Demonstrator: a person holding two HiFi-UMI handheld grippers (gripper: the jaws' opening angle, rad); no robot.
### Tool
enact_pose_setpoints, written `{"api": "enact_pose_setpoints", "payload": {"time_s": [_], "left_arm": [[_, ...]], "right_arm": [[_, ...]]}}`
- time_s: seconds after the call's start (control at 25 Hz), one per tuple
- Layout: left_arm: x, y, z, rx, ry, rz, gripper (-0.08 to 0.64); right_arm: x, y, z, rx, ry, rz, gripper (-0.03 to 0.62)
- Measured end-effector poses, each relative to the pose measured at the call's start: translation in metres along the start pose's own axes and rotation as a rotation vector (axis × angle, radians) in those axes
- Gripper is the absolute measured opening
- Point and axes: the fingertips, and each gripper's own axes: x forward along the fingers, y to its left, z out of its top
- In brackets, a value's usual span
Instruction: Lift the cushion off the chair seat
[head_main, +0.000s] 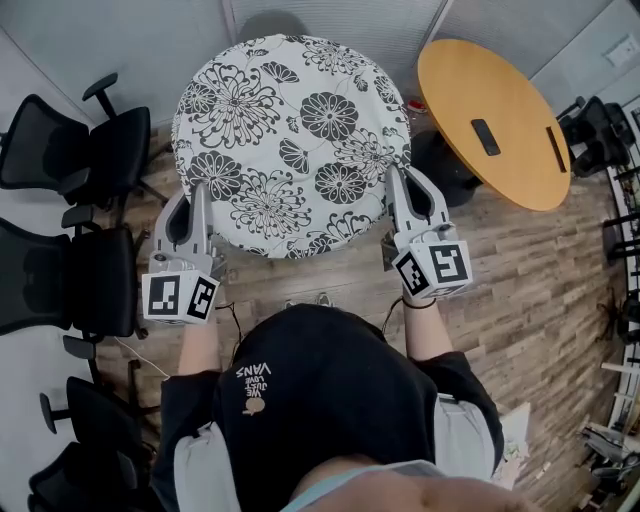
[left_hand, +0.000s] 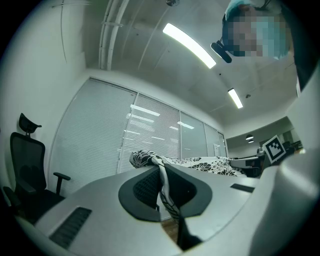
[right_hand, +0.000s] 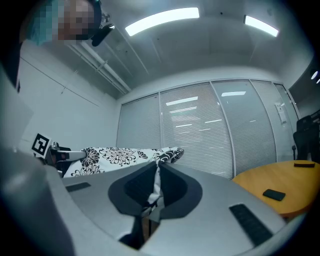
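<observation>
1. Cushion (head_main: 290, 140) – big round pad with a black-on-white floral cover, lying flat out in front of the person between the two grippers. It hides whatever is under it, so I can't tell if it is clear of the chair seat.
2. Left gripper (head_main: 196, 195): jaws nearly closed, pinching a fold of the cover at the cushion's near-left edge. The fabric is squeezed thin between the pads.
3. Right gripper (head_main: 396, 185): the same – jaws almost together on a bunched bit of cover at the near-right edge.
4. Handling, my guess: light, soft and floppy. The woven cover looks grippy enough, but a pinch of cloth alone could slip or let the pad sag. Opposite edges, both sides level, is the sensible hold.
5. Rest of scene: black mesh office chairs (head_main: 90, 160) at left, a smooth round wooden table (head_main: 490, 120) far right and a plank wood floor (head_main: 520, 290).
</observation>
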Motion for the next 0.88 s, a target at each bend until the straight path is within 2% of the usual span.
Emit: {"api": "enact_pose_setpoints", "payload": {"time_s": [0.56,0.88], "left_arm": [[0.009,0.005,-0.003,0.005,0.023,-0.067,0.021],[0.0,-0.003,0.003,-0.003,0.015,-0.017,0.021]], "right_arm": [[0.001,0.009,-0.005,0.006,0.004,-0.047,0.028],[0.0,0.002,0.004,0.008,0.006,-0.009,0.028]]}}
